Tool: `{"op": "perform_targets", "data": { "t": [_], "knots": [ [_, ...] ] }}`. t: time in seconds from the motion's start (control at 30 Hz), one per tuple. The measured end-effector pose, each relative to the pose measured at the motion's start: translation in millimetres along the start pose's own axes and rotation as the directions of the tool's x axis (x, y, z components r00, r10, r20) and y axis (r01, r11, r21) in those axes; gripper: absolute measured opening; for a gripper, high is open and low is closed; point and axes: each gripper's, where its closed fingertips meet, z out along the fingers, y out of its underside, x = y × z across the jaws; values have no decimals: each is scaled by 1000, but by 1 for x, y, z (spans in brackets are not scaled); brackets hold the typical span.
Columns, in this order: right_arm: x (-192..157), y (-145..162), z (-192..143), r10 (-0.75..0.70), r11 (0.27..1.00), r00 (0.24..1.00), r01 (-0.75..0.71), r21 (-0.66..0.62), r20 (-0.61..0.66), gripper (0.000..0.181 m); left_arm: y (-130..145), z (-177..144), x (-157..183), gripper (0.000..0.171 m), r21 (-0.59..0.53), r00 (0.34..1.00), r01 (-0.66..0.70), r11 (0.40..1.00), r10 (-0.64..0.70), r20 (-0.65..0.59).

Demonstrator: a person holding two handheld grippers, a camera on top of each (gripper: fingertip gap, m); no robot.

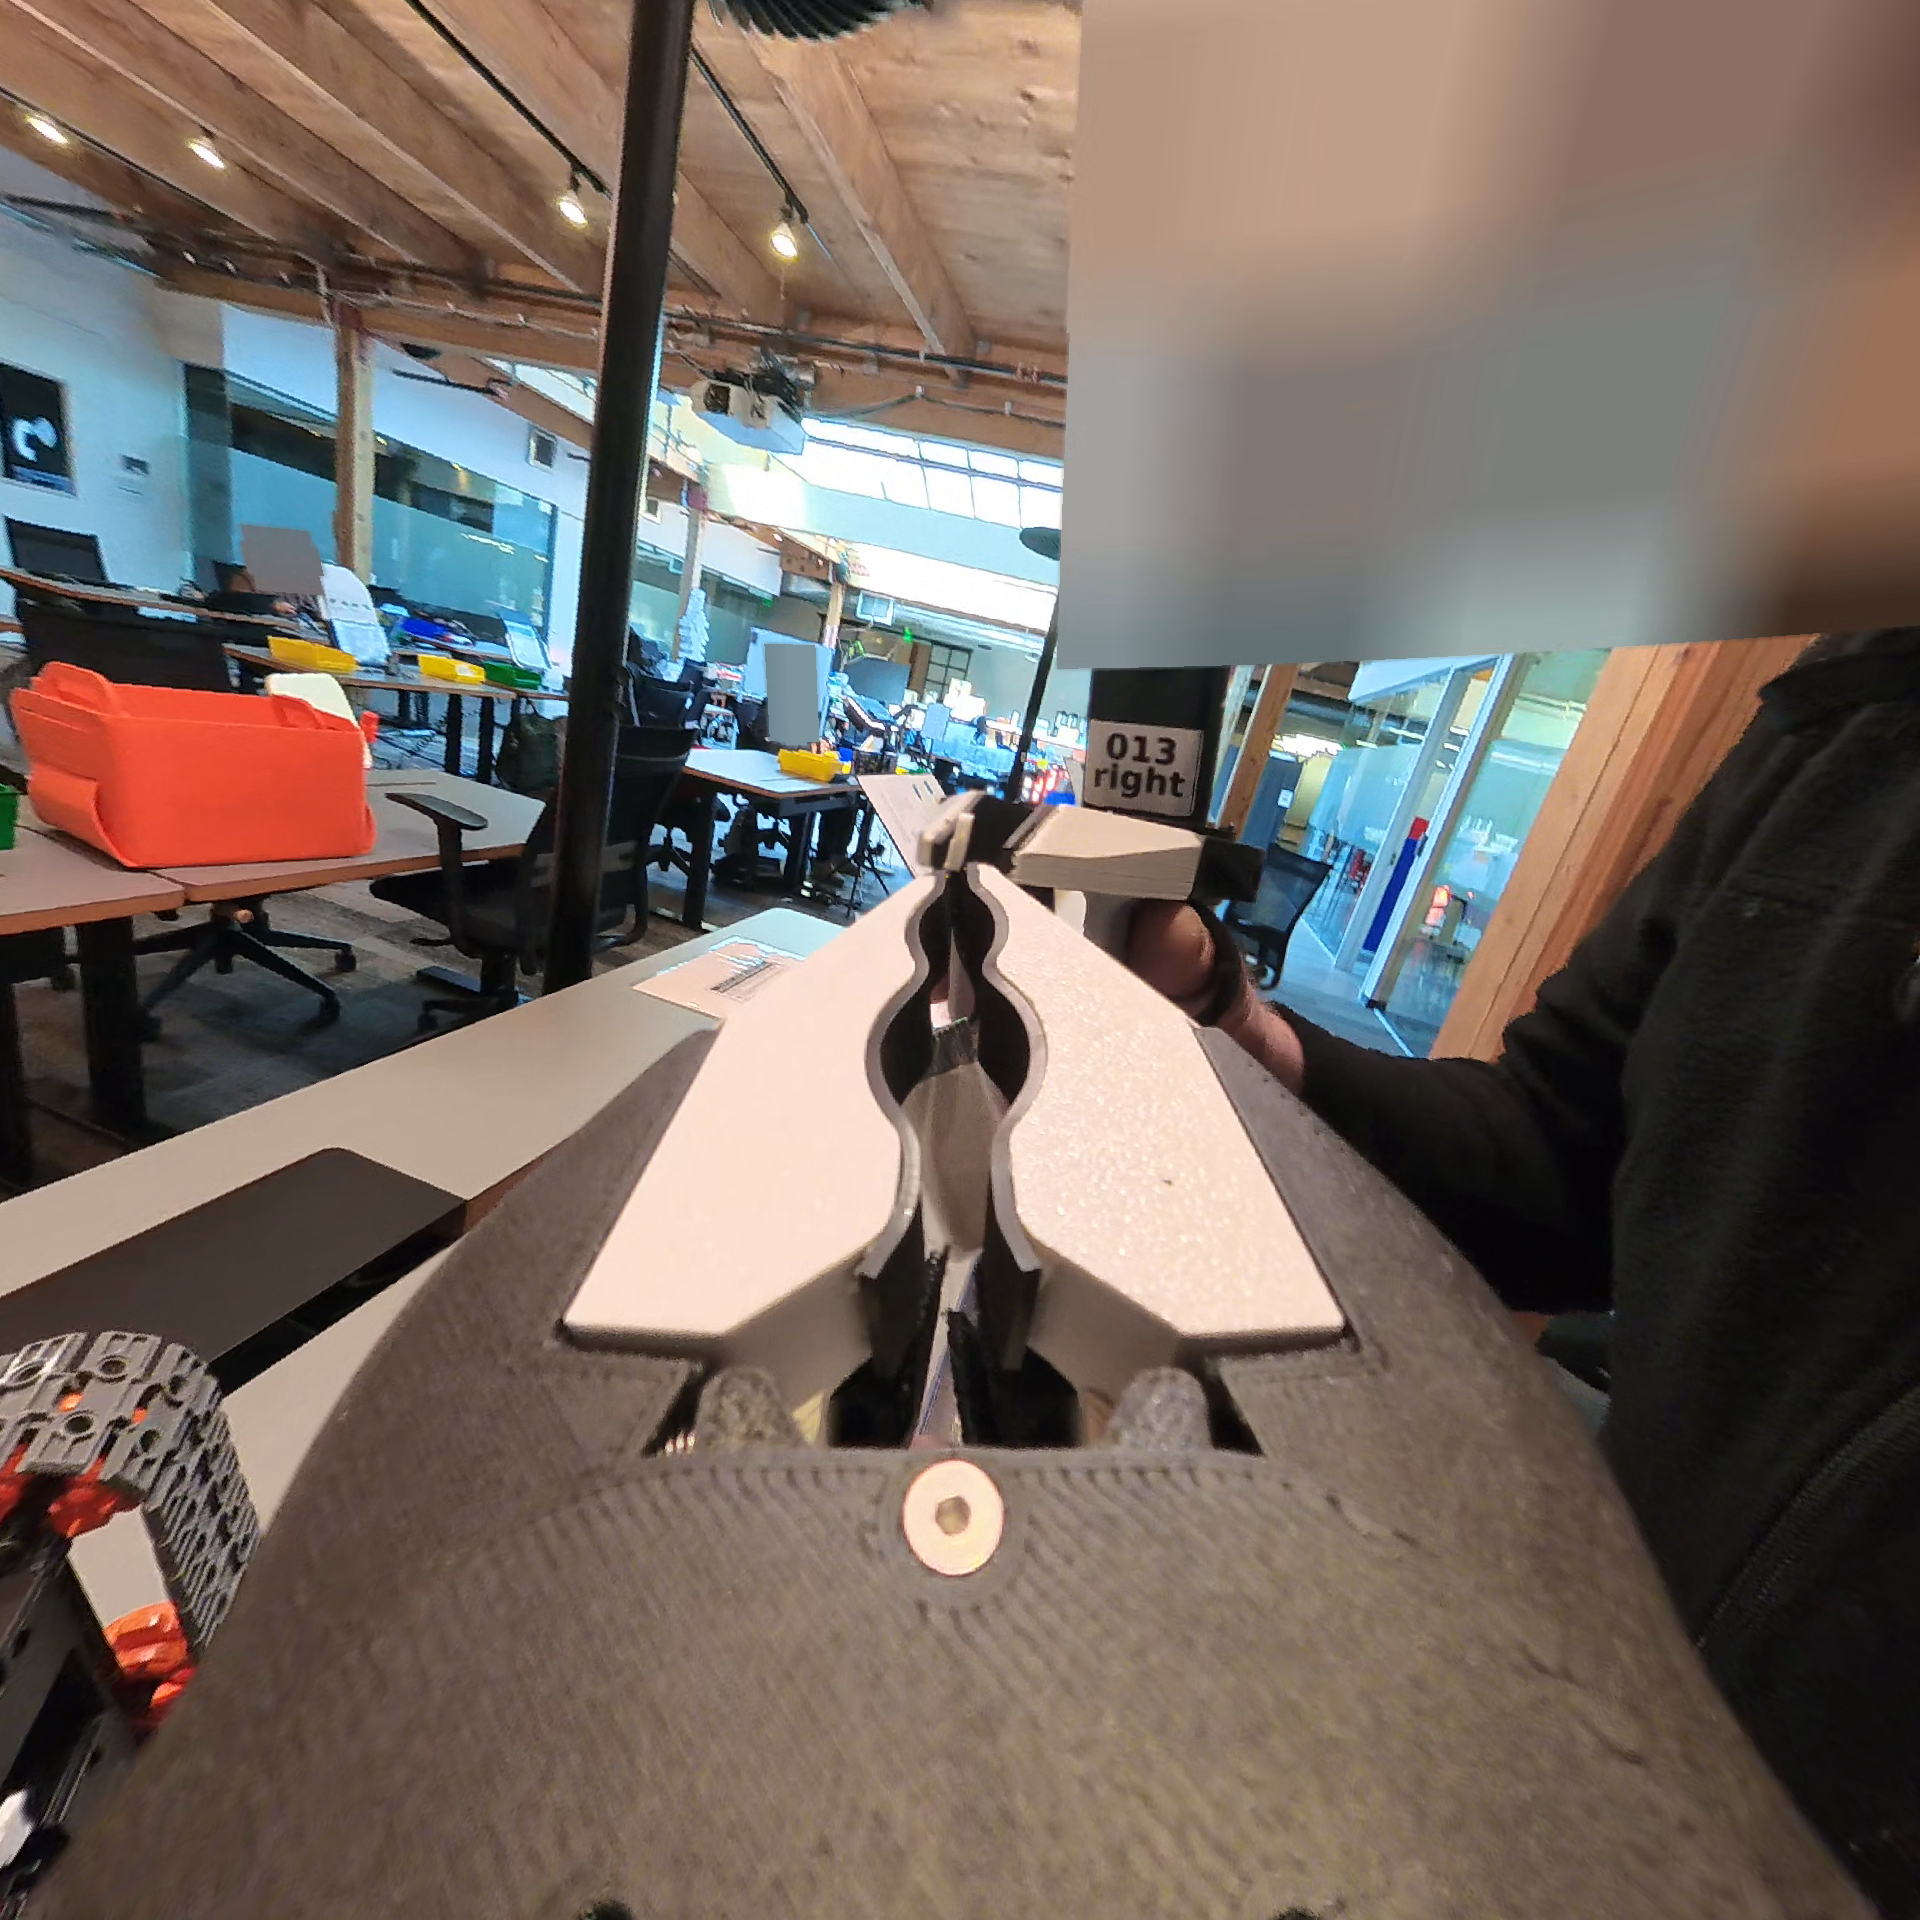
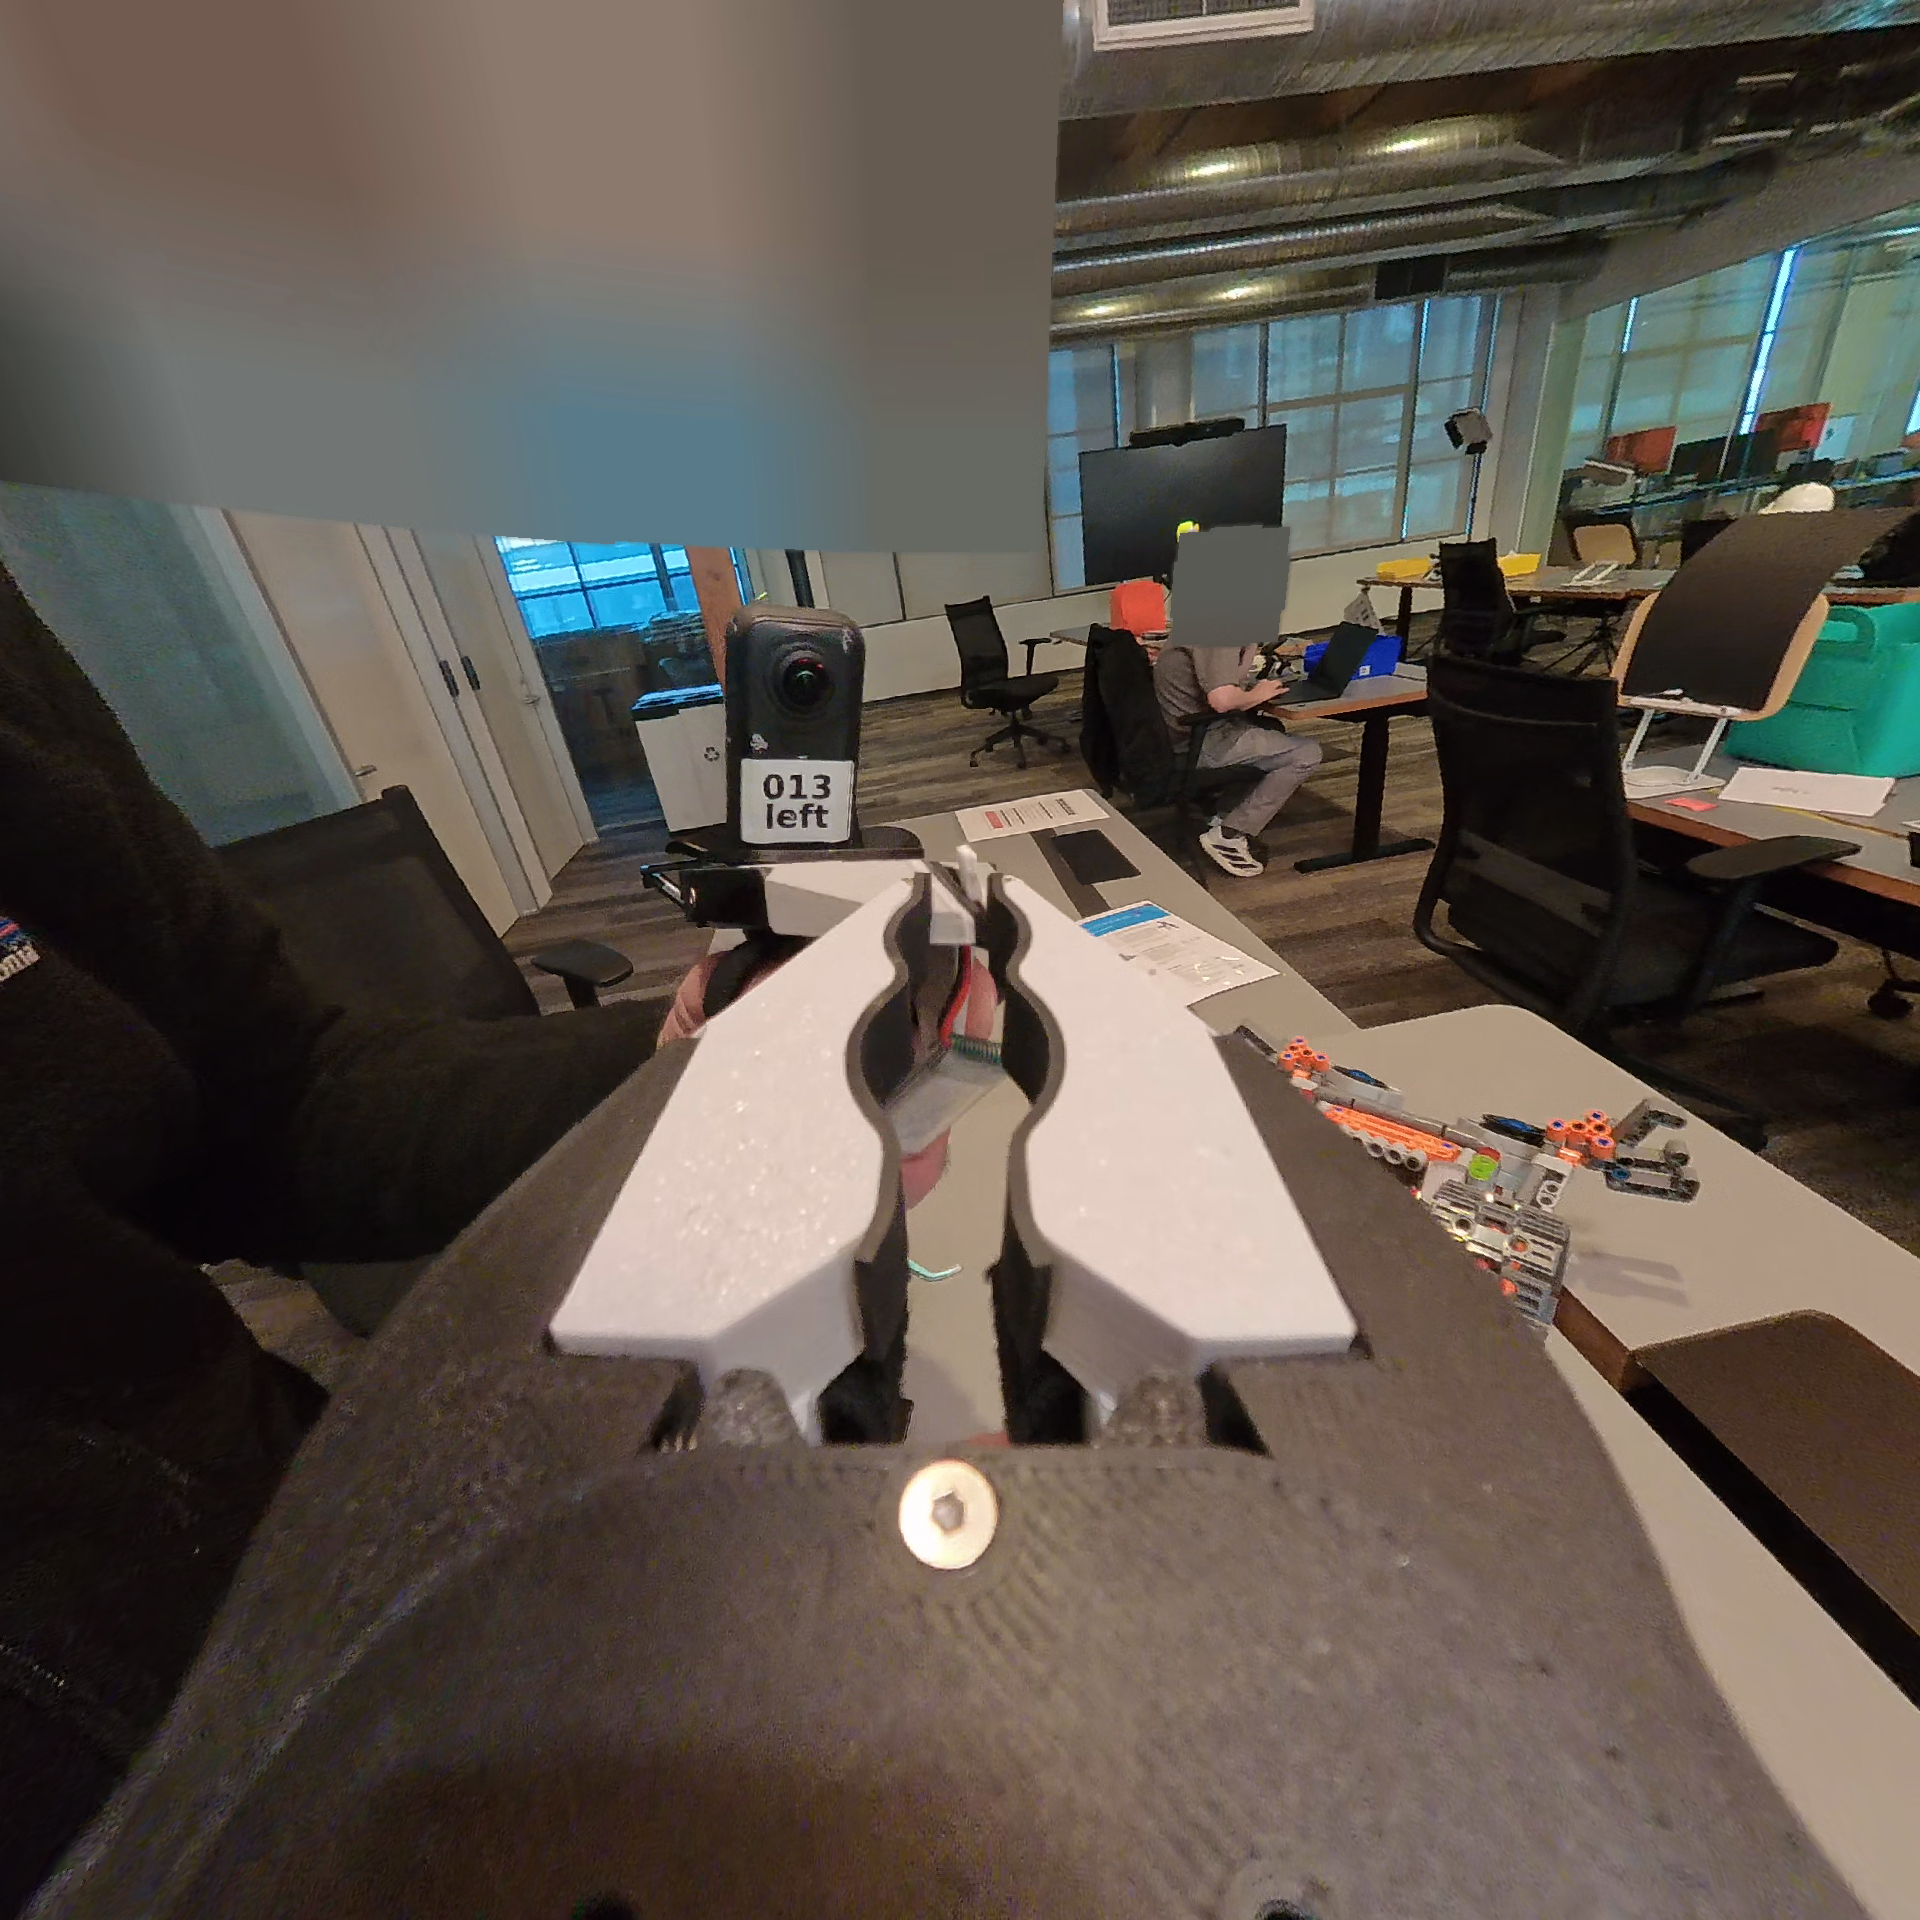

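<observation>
Both grippers are held up in the air, facing each other, tips meeting. My left gripper [image 1: 956, 883] has its jaws nearly together, and a small white piece [image 1: 951, 831] sticks out of its tips. My right gripper [image 2: 958, 885] is narrowly shut around the same small white piece [image 2: 958, 904]. The right gripper also shows in the left wrist view [image 1: 1101, 857], and the left one in the right wrist view [image 2: 821, 894]. A pile of grey and orange building-kit parts [image 2: 1507, 1174] lies on the grey table [image 2: 1714, 1247]; it also shows in the left wrist view [image 1: 114, 1455].
A person in a black fleece sleeve [image 1: 1662, 1039] holds both grippers. A black mat [image 2: 1787, 1403] and printed sheets [image 2: 1174, 951] lie on the table. A black pole [image 1: 623, 468] stands behind it. An orange bin [image 1: 187, 769] and office chairs [image 2: 1538, 852] stand around.
</observation>
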Motion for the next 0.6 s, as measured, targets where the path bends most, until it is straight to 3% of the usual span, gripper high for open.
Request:
{"op": "perform_targets", "data": {
  "t": [0.4,0.5,0.6],
  "knots": [
    [-2,-1,-4,-11,1000,999,11,0,45,0,5,1,10,0,-35,998,10,999,-12,-62],
    [-1,-2,-5,-33,999,999,33,-2,37,0,5,3,8,0,-40,999,-1,999,0,-42],
    [2,-2,-8,-67,998,998,67,-10,20,0,4,0,1,11,-57,999,-32,998,32,9]
  ]
}}
